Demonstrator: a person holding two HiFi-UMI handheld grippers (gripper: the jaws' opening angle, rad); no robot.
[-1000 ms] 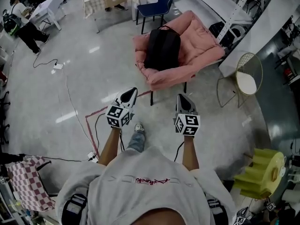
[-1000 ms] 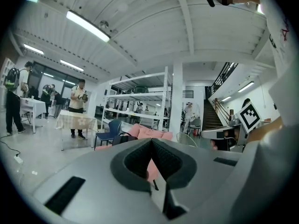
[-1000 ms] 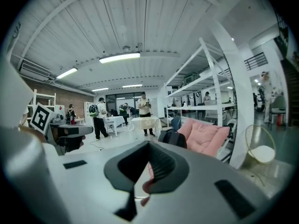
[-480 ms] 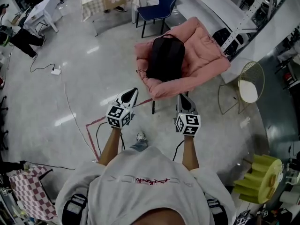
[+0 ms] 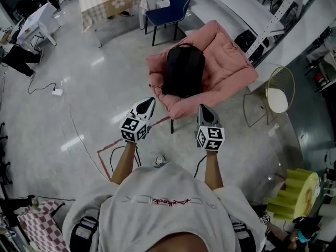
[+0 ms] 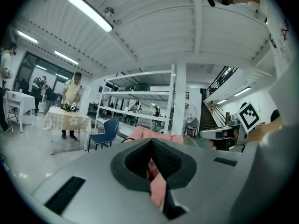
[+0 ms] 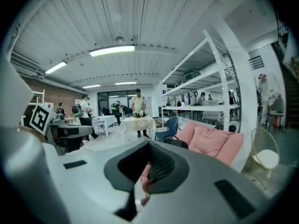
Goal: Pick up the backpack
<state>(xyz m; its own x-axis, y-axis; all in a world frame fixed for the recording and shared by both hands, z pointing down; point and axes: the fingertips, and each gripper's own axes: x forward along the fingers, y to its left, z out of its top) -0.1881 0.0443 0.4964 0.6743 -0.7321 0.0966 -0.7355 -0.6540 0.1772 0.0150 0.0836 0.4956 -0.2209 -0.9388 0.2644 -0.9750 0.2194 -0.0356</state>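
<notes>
Left gripper [image 5: 147,104] has its jaws closed with nothing in them, and the right gripper [image 5: 204,111] is pinched closed and empty too; the pink in each gap is the chair beyond. Both are held out side by side, pointing forward, over glossy grey floor with red tape lines [image 5: 107,146] just below them. Key relation: the backpack [image 5: 184,71] lies straight ahead and lower, between the two grippers' lines, apart from both. Neither is clearly nearer, perhaps the right by a little. Its long axis runs away from the grippers, base at the near end, carry loop [image 5: 182,45] at the far top end, so I judge the reach has to go past the body for that loop. The backpack is black soft fabric, rounded-rectangular, slumped on the pink armchair [image 5: 231,62], which is padded, puffy and creased on thin dark legs. Farther off, beyond the armchair, is a blue hard-shell chair [image 5: 170,7]; off to the right is a gold wire chair [image 5: 278,96] with a white seat pad.
</notes>
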